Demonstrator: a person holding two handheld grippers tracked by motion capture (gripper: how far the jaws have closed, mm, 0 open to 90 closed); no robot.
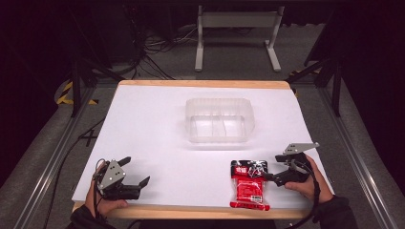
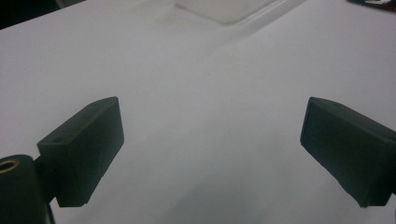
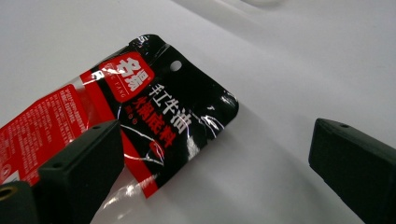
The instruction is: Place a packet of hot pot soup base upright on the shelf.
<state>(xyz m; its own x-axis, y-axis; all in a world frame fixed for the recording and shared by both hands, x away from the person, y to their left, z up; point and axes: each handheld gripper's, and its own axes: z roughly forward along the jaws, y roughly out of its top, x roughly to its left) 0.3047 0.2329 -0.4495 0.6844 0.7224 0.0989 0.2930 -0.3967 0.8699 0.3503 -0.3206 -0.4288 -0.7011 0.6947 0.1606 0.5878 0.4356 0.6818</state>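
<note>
so the red-and-black sachet lies flat at the table's near edge, long axis front-to-back, just beside the wide-open, empty right gripper, way closer than the equally open left gripper.

Cut off at the top edge of the left gripper view: the clear plastic tray, blurred, with perhaps a sliver of the red-and-black packet in the far corner, too little to be sure. Cropped at the left edge of the right gripper view and partly covered by one black jaw: the packet's red end, its small print too fine to read.
</note>
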